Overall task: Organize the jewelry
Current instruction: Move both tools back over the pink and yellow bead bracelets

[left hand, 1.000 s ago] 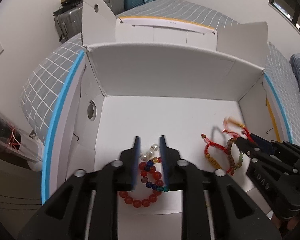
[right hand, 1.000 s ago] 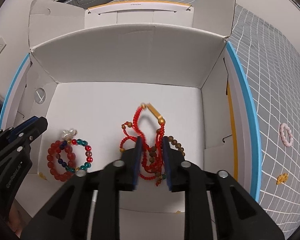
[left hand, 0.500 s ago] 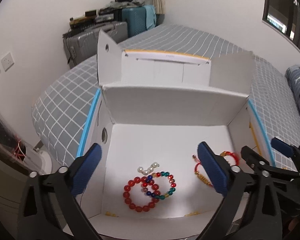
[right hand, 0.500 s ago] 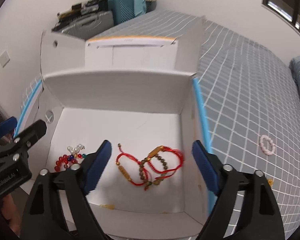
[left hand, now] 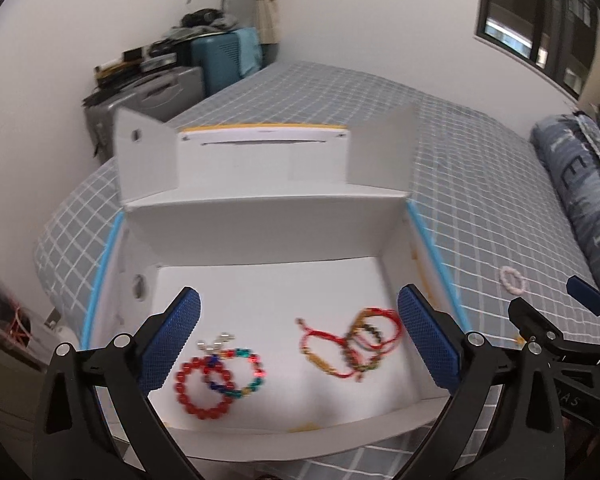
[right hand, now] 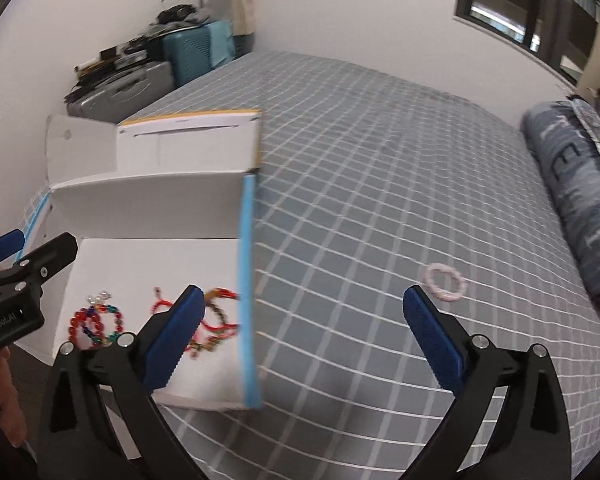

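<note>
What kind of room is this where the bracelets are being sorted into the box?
Most likely a bedroom. The white box sits on a bed with a grey checked sheet, a rolled blue quilt lies along its far side, and suitcases are stacked against the wall by a curtained window corner.

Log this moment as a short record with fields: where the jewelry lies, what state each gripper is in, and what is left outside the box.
container: white box, lid open, on the checked bedspread
in box, left side: red bead bracelet overlapping a multicolour bead bracelet
in box, right side: tangle of red cord bracelets
outside box: pink bracelet on the bedspread, right of the box
left gripper: open, empty, above the box
right gripper: open, empty, over the box's right wall, facing the bedspread
</note>
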Demonstrator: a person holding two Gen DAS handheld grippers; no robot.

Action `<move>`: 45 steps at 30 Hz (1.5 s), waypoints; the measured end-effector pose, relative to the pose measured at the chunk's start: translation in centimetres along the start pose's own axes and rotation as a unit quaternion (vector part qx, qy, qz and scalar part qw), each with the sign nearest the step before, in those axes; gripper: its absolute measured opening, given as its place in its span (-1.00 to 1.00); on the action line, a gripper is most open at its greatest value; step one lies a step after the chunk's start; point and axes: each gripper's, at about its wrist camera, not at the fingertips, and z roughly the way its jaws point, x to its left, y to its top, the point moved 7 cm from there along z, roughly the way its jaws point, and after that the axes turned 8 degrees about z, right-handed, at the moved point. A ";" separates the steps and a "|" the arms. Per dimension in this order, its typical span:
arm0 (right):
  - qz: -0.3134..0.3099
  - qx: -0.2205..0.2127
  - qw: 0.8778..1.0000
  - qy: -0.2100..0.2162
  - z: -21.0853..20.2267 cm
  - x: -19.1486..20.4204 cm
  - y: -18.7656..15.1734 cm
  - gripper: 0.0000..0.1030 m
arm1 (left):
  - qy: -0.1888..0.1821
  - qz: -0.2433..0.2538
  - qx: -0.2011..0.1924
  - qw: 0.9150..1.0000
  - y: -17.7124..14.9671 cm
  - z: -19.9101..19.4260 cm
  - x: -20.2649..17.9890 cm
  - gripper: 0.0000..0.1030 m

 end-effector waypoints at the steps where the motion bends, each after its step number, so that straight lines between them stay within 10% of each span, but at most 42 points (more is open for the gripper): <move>1: 0.004 -0.005 1.000 -0.005 -0.4 -1.0 0.0 0.85 | -0.004 0.004 -0.001 1.000 0.2 -0.1 -0.8 0.89; 15: 0.068 0.005 0.996 -0.049 -1.4 -13.2 -2.9 0.85 | -0.069 0.075 0.002 0.995 2.5 1.6 -14.9 0.89; 28: 0.075 0.043 0.995 -0.048 5.8 -18.9 -7.0 0.85 | -0.130 0.141 0.062 0.980 1.7 13.2 -28.6 0.89; 45: 0.050 0.052 0.997 -0.025 14.2 -20.4 -9.8 0.82 | -0.144 0.174 0.099 0.969 0.8 23.5 -34.7 0.87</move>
